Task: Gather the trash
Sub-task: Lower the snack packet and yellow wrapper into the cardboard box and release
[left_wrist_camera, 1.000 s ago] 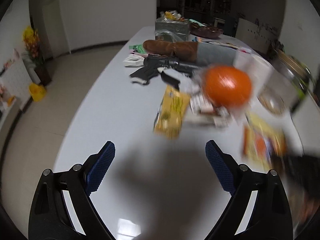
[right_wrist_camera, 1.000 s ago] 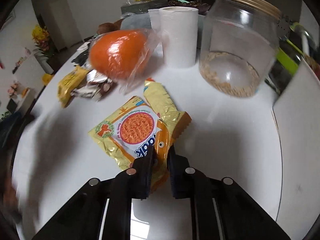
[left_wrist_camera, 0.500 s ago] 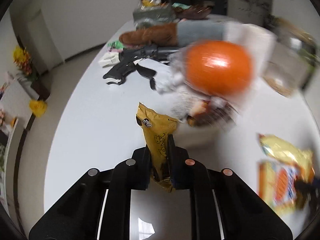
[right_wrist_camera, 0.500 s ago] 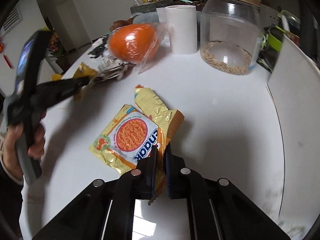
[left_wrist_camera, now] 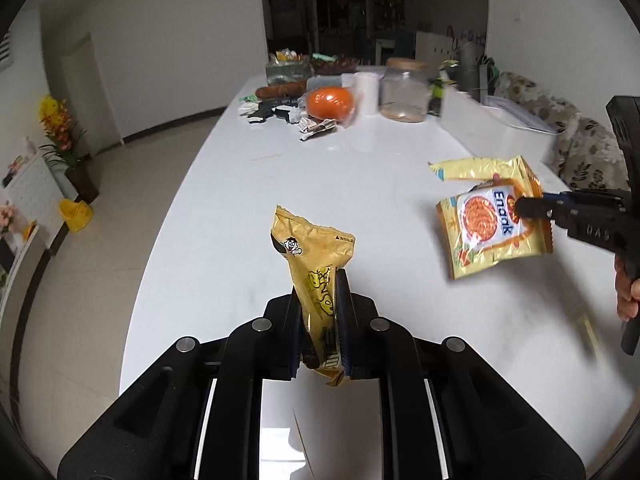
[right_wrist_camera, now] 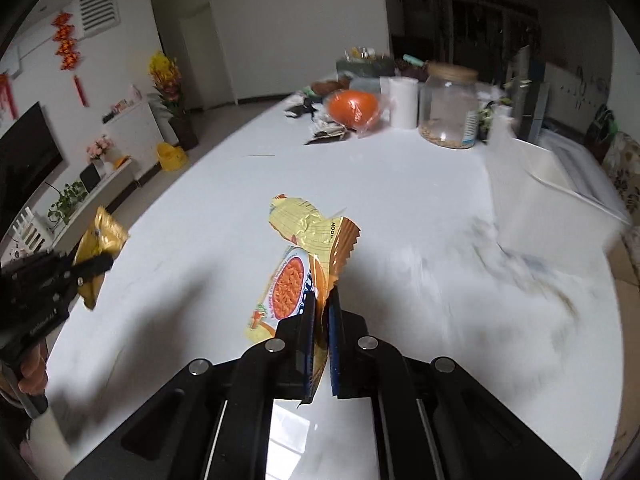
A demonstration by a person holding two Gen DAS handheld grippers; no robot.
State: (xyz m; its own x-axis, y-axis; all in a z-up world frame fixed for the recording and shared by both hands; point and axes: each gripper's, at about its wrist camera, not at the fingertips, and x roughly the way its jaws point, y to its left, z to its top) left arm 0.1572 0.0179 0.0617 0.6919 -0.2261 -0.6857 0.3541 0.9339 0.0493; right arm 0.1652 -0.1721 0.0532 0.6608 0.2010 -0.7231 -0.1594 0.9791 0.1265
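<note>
Above the worktop [left_wrist_camera: 248,184] we hold trash in both tongs — left tongs [left_wrist_camera: 320,312] clamp the yellow snack wrapper [left_wrist_camera: 314,258], right tongs [right_wrist_camera: 320,330] pinch the noodle packet [right_wrist_camera: 304,264] by one corner. Thin grip — packet may slip on swing.

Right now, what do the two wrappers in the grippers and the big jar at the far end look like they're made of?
Gold wrapper in the left gripper: thin glossy plastic film, creased and shiny, possibly foil-lined. Noodle wrapper in the right gripper: the same kind of printed film, crumpled, with a serrated edge. Jar: clear, glass or hard plastic, I cannot tell which; its tan lid looks like wood or bamboo.
</note>
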